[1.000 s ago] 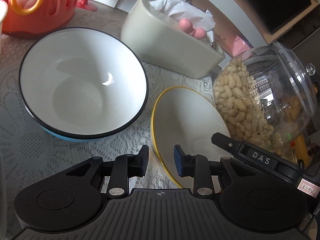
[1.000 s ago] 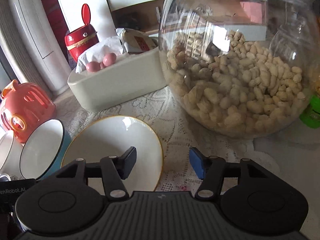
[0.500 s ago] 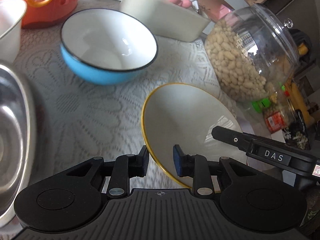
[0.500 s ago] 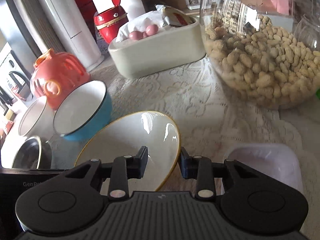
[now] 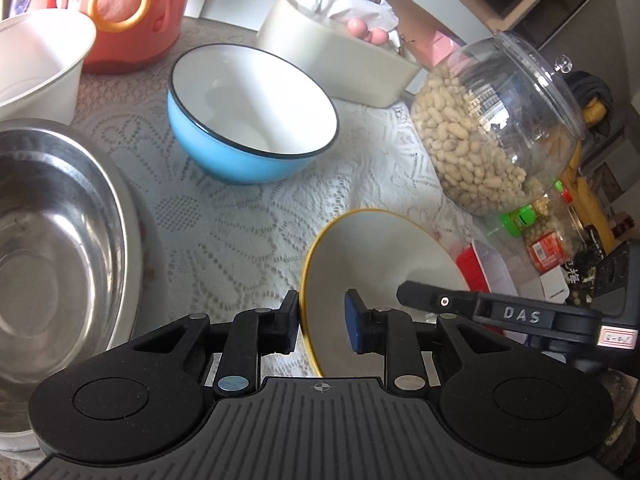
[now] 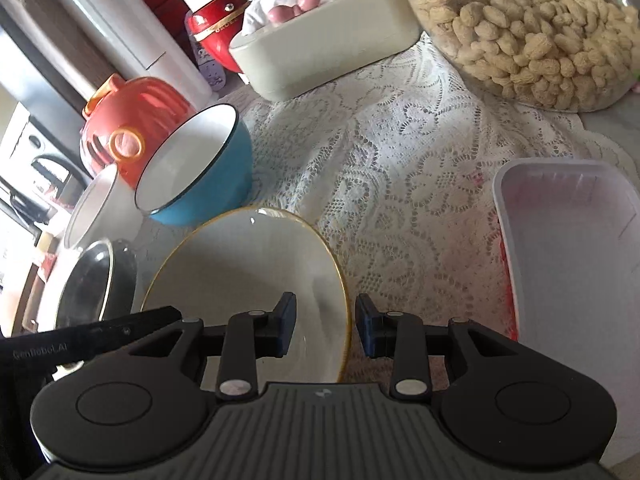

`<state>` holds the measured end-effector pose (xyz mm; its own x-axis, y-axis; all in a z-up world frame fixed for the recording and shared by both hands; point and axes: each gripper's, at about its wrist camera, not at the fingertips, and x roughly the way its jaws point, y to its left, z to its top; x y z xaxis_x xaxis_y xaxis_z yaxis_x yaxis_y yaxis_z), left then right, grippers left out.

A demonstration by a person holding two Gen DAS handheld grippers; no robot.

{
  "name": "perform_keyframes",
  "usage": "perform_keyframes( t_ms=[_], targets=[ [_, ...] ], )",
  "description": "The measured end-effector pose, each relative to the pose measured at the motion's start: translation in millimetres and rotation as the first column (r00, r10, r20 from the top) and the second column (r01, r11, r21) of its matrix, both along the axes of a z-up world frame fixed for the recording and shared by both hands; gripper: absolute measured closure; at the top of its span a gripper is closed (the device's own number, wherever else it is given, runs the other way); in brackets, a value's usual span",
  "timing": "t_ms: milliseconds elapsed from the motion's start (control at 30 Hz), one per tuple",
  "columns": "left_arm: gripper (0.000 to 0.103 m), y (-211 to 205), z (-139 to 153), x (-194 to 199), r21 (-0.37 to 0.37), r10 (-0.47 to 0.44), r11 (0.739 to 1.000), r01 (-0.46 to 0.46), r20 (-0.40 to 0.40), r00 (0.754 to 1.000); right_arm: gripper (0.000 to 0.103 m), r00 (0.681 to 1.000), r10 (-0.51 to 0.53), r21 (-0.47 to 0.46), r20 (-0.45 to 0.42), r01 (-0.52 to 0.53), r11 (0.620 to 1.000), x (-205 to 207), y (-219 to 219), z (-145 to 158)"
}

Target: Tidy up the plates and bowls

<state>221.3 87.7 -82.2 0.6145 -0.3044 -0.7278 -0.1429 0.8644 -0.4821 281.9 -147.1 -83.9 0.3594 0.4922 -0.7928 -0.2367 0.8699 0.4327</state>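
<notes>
Both jaws straddle opposite rims of the yellow-rimmed plate (image 5: 380, 256), with gaps showing; whether either bites cannot be told.

Left gripper (image 5: 322, 322) takes the plate's left rim, right gripper (image 6: 326, 326) its right rim. Judged step: carrying the plate to stack it. The blue bowl (image 5: 252, 120) stands beyond the plate, the steel bowl (image 5: 60, 240) to its left. Next calls for level travel, clearing the peanut jar (image 5: 496, 128) and plastic tray (image 6: 568, 248) on its right.

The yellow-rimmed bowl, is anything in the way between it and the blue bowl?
Nothing visible is. The yellow-rimmed bowl sits with both grippers straddling its rim, the left gripper and the right gripper. Only bare lace tablecloth lies between it and the blue bowl. The peanut jar stands off to the side.
</notes>
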Motion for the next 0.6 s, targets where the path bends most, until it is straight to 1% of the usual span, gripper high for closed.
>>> perform_keyframes(
  t_ms=[67, 133, 233, 300, 367, 400, 500, 600],
  targets=[
    [0.073, 7.9, 1.8, -4.4, -0.001, 0.012, 1.000, -0.012, -0.018, 1.000, 0.063, 0.999, -0.001, -0.012, 0.038, 0.002, 1.000, -7.0, 10.8, 7.0],
    [0.073, 22.3, 5.2, -13.3, -0.014, 0.053, 0.998, -0.053, -0.011, 0.999, 0.063, 0.997, 0.044, -0.005, 0.069, -0.044, 0.999, -12.9, 22.0, 13.1],
    [0.073, 36.7, 10.0, -22.1, 0.016, 0.099, 0.995, -0.099, -0.009, 0.995, 0.063, 0.993, 0.104, 0.033, 0.053, -0.106, 0.994, -14.1, 36.1, 11.6],
    [0.073, 38.8, 9.9, -23.7, 0.031, 0.109, 0.994, -0.109, -0.010, 0.994, 0.065, 0.992, 0.117, 0.038, 0.047, -0.119, 0.992, -12.6, 45.1, 5.4],
    [0.073, 33.5, 10.5, -23.6, 0.080, 0.105, 0.991, -0.104, -0.012, 0.994, 0.065, 0.992, 0.115, 0.022, 0.050, -0.116, 0.993, -11.1, 50.1, -0.4],
    [0.073, 30.7, 10.7, -23.7, 0.100, 0.099, 0.990, -0.097, -0.011, 0.995, 0.066, 0.991, 0.121, 0.023, 0.049, -0.122, 0.992, -11.2, 50.8, -2.6],
    [0.073, 21.8, 13.3, -23.6, 0.155, 0.087, 0.984, -0.086, 0.001, 0.996, 0.066, 0.990, 0.133, 0.017, 0.050, -0.134, 0.991, -12.7, 50.8, -6.2],
    [0.074, 16.0, 15.6, -22.8, 0.222, 0.091, 0.971, -0.091, 0.011, 0.996, 0.066, 0.990, 0.128, -0.003, 0.055, -0.128, 0.992, -13.9, 48.6, -8.2]
  ],
)
